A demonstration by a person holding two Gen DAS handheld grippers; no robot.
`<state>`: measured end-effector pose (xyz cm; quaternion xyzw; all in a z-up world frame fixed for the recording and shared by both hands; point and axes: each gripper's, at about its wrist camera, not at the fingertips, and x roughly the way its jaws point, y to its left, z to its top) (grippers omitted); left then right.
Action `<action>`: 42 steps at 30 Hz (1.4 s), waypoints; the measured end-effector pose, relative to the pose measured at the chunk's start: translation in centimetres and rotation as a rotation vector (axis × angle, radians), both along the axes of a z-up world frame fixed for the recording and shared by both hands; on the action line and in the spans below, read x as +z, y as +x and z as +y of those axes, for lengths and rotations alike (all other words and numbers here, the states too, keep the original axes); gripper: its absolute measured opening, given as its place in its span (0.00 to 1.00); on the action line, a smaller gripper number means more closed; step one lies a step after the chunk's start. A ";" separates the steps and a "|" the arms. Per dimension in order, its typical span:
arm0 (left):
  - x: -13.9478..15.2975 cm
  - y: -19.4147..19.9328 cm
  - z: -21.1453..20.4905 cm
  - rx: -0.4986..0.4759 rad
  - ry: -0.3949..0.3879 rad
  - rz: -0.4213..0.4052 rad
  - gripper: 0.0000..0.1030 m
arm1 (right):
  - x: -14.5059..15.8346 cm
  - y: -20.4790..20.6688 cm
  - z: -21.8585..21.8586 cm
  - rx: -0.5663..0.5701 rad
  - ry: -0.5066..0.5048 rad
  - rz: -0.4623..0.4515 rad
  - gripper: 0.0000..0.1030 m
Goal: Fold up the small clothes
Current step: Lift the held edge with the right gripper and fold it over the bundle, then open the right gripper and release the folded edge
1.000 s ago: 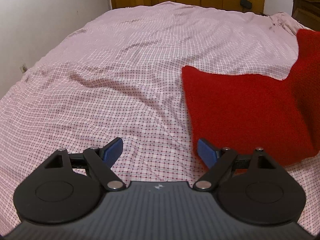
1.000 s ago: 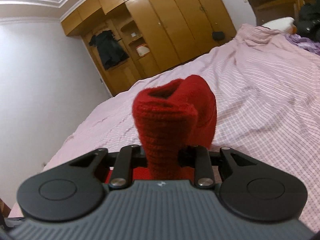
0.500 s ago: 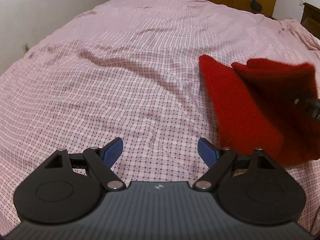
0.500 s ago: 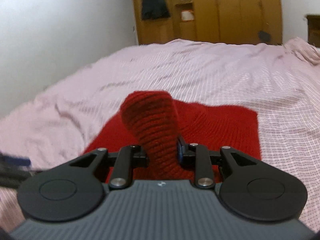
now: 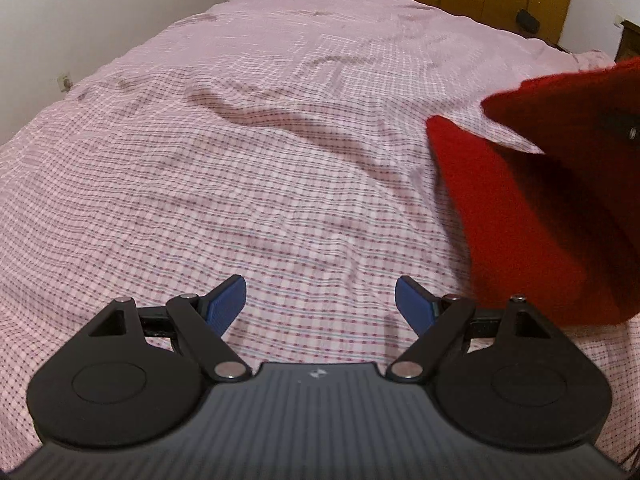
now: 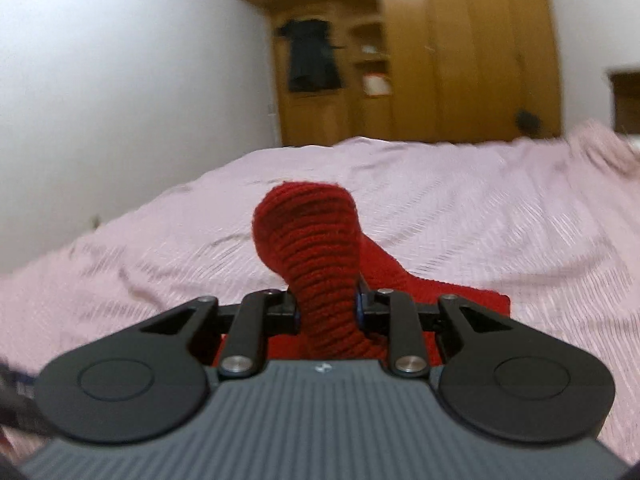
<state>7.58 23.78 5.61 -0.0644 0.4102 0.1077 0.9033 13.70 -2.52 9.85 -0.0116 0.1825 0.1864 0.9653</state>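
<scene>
A red knitted garment (image 5: pixel 532 216) lies at the right of the pink checked bed cover (image 5: pixel 248 152), with one part lifted over the rest. My left gripper (image 5: pixel 320 304) is open and empty, low over the cover, just left of the garment's near edge. My right gripper (image 6: pixel 327 308) is shut on a bunched fold of the red garment (image 6: pixel 316 256), which stands up between the jaws. The rest of the garment (image 6: pixel 448 292) trails down to the bed behind it. Part of the right gripper shows at the right edge of the left wrist view.
A white wall (image 5: pixel 80 8) runs along the bed's left side. Wooden wardrobes (image 6: pixel 440 60) stand beyond the far end of the bed, with a dark garment (image 6: pixel 312 56) hanging there. A dark wooden piece of furniture (image 6: pixel 624 96) is at far right.
My right gripper has carried the held fold of the red garment up and leftward over the rest. My left gripper has drifted left, so the garment sits further right in its view.
</scene>
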 end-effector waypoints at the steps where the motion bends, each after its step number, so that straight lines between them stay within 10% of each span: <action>1: 0.0 0.0 0.3 0.009 -0.004 0.000 0.84 | -0.9 -0.4 0.9 0.032 -0.031 0.006 0.26; 5: -0.1 -0.3 1.0 0.031 -0.024 0.003 0.84 | -4.8 -1.9 3.3 0.129 -0.128 0.036 0.26; 13: 0.6 -0.5 1.2 0.031 -0.018 -0.030 0.84 | -2.4 -4.5 2.0 0.186 -0.018 -0.091 0.26; 18: 0.7 -0.5 1.2 0.046 -0.029 -0.027 0.84 | -4.6 -3.6 3.4 0.267 -0.122 0.053 0.30; 29: 4.4 -0.2 0.4 -0.002 -0.132 -0.126 0.84 | 1.4 -5.3 -0.1 0.323 -0.012 0.243 0.49; 42: 5.1 6.4 -5.8 -0.106 -0.193 -0.119 0.84 | 1.9 0.3 -9.9 -0.032 0.142 0.365 0.50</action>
